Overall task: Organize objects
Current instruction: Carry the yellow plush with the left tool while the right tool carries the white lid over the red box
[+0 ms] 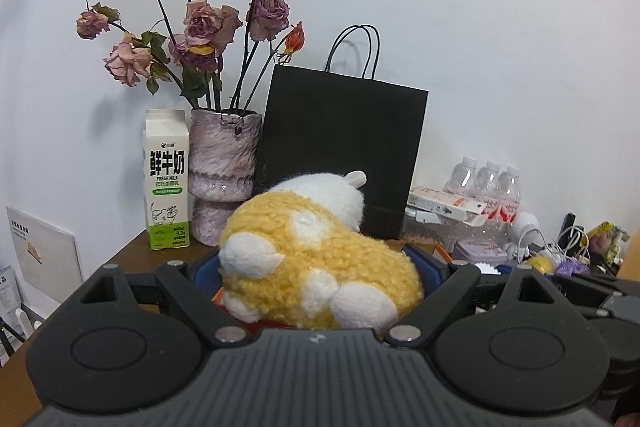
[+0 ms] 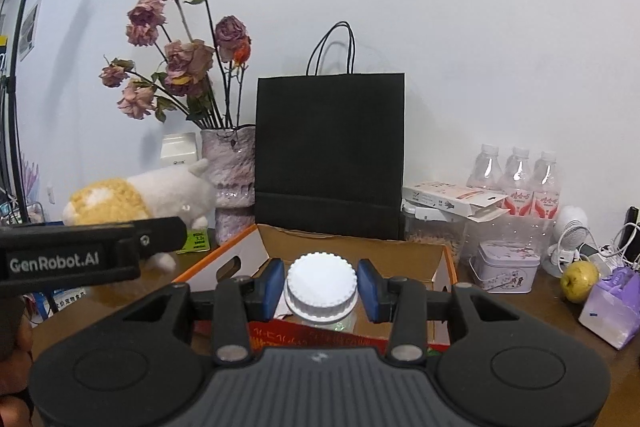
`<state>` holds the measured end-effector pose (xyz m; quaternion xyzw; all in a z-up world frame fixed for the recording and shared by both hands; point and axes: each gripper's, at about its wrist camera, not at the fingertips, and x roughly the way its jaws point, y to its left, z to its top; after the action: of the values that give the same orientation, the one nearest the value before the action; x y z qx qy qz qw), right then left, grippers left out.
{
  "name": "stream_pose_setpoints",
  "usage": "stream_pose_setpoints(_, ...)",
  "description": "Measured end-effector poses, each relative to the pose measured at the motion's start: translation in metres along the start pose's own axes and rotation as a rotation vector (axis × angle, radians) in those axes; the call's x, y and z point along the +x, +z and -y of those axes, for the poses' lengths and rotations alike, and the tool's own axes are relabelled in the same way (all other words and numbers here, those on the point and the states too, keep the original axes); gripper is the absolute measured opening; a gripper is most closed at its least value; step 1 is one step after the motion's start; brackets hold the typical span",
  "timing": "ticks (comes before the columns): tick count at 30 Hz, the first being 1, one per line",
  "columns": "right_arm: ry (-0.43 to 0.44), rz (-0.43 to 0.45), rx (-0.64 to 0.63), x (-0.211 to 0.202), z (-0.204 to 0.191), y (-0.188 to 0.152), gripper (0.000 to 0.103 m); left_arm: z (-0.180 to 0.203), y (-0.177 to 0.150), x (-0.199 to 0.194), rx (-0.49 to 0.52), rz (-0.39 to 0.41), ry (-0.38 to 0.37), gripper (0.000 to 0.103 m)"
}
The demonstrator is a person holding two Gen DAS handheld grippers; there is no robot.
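A yellow and white plush toy (image 1: 320, 267) fills my left gripper (image 1: 316, 269), whose blue pads (image 1: 426, 267) are shut on its sides. In the right wrist view the same plush toy (image 2: 132, 199) hangs at the left, above the table, in the left gripper's black fingers (image 2: 160, 231). My right gripper (image 2: 321, 287) is shut on a clear jar with a white ribbed lid (image 2: 321, 279). It holds the jar over an open cardboard box (image 2: 400, 251) with orange edges.
A black paper bag (image 2: 330, 155) stands against the wall behind the box. To its left are a vase of dried roses (image 1: 222, 163) and a milk carton (image 1: 166, 187). On its right sit water bottles (image 2: 516, 179), a tin (image 2: 504, 267), a yellow-green fruit (image 2: 578, 281) and a purple bag (image 2: 612, 307).
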<state>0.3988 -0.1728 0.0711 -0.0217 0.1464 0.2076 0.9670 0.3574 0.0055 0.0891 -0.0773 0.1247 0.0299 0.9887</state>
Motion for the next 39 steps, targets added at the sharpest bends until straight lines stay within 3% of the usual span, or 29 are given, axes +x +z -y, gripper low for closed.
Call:
stream_pose_setpoints(20,0.001,-0.049,-0.031,0.076,0.021,0.013,0.039,0.000,0.015,0.086,0.005,-0.023,0.028,0.091)
stream_pose_setpoints(39,-0.018,-0.163,-0.035,0.146,0.049,0.002,0.039,-0.006,0.006,0.154,0.052,-0.102,0.043,0.091)
